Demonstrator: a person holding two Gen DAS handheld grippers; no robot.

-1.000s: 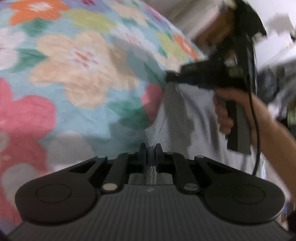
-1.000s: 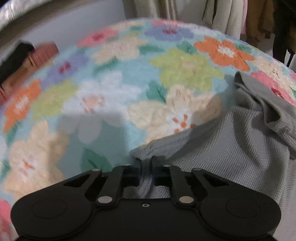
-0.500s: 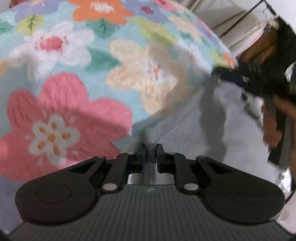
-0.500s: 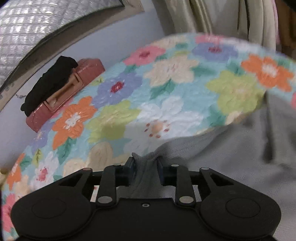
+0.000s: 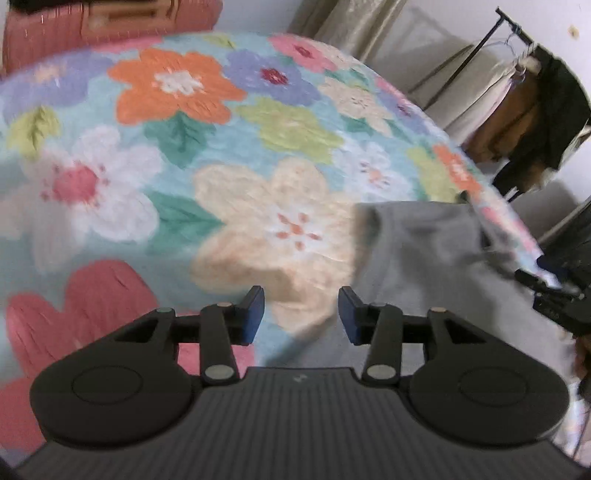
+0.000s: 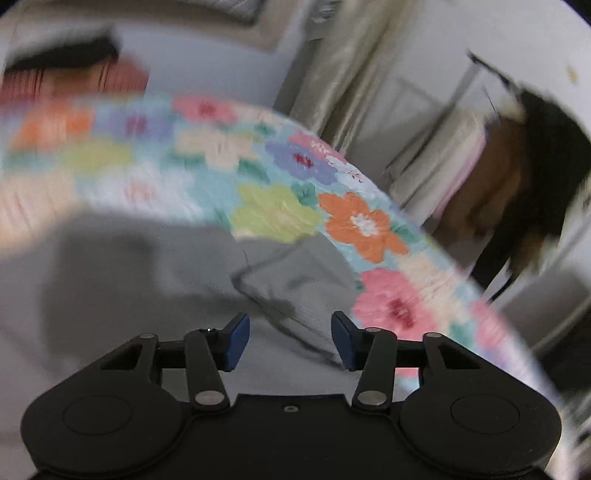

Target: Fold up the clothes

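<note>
A grey knit garment (image 5: 424, 254) lies on the flowered bedspread (image 5: 184, 147), to the right in the left wrist view. My left gripper (image 5: 301, 314) is open and empty above the bedspread, just left of the garment's edge. In the right wrist view the garment (image 6: 155, 273) fills the lower left, with a folded flap (image 6: 295, 273) near the middle. My right gripper (image 6: 290, 339) is open and empty above the garment. The right gripper also shows at the right edge of the left wrist view (image 5: 557, 299). Both views are blurred.
A red case (image 5: 110, 29) lies at the far end of the bed. A clothes rack with hanging garments (image 5: 535, 103) stands beyond the bed's right side; it also shows in the right wrist view (image 6: 517, 177). Curtains (image 6: 332, 74) hang behind the bed.
Both grippers were shut on the grey garment's edge; both have now opened and let it go. The garment has dropped onto the bedspread and both grippers have lifted away.
</note>
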